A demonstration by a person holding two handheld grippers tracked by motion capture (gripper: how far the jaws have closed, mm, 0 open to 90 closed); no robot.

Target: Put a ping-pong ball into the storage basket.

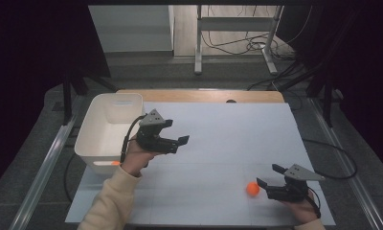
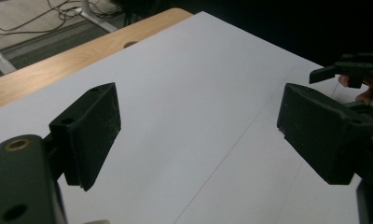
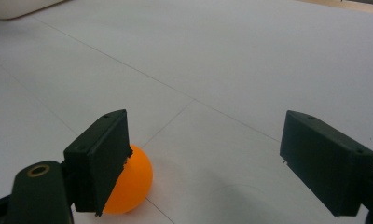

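High view: white bin [image 1: 96, 125] at left of frame holds an orange item [image 1: 115, 163], partly hidden by its wall. Orange ball [image 1: 252, 189] lies lower right on the surface [image 1: 228, 139], just beside the right gripper [image 1: 267, 176].

Left gripper view: left gripper [image 2: 198, 128] fingers wide, nothing between.

Right gripper view: fingers wide; ball lower left, partly hidden behind one finger [image 3: 100, 158].

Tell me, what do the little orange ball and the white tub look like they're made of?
The orange ball looks like smooth matte plastic, evenly coloured with a soft sheen, perhaps a ping-pong ball. The white tub seems moulded plastic: thin walls, rounded corners, dull finish.

A lab: loose floor cables [image 1: 256, 45], metal rig frame [image 1: 237, 24].
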